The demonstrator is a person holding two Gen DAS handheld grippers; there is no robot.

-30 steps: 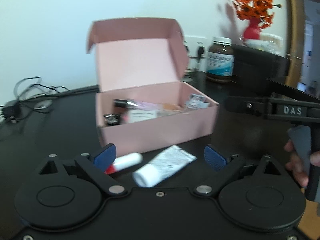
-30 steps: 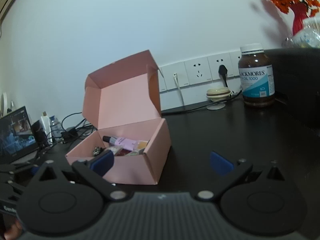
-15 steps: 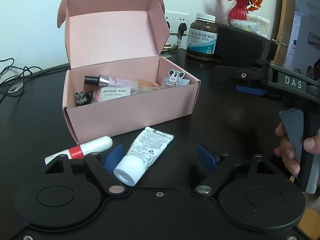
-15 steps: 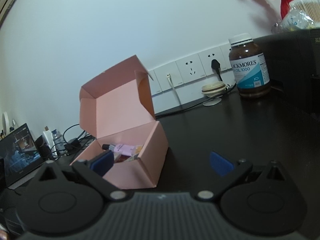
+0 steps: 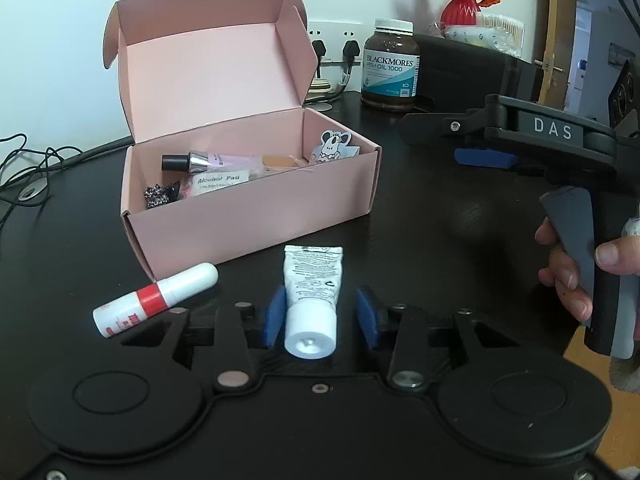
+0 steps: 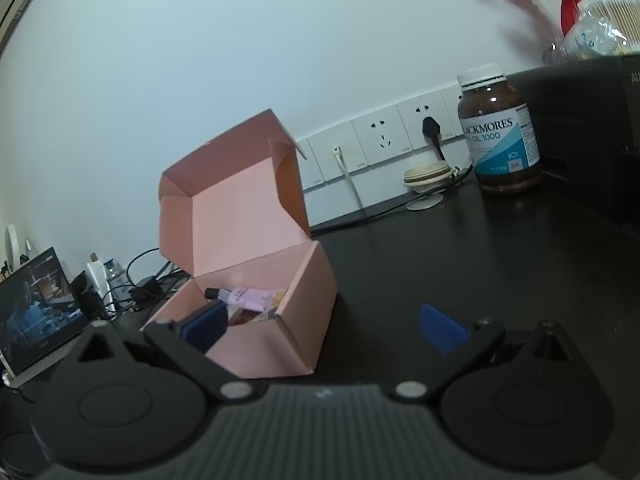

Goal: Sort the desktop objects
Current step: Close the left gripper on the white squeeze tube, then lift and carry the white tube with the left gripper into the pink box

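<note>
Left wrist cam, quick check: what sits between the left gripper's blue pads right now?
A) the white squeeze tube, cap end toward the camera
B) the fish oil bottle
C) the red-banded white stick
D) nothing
A: the white squeeze tube lies on the black desk with its cap end between the left gripper pads, which flank it with small gaps still visible; the red-banded stick lies outside them.

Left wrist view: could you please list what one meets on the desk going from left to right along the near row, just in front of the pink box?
Red-banded white stick → white tube, lying between the left tool's blue pads → right tool, held in a hand.
</note>
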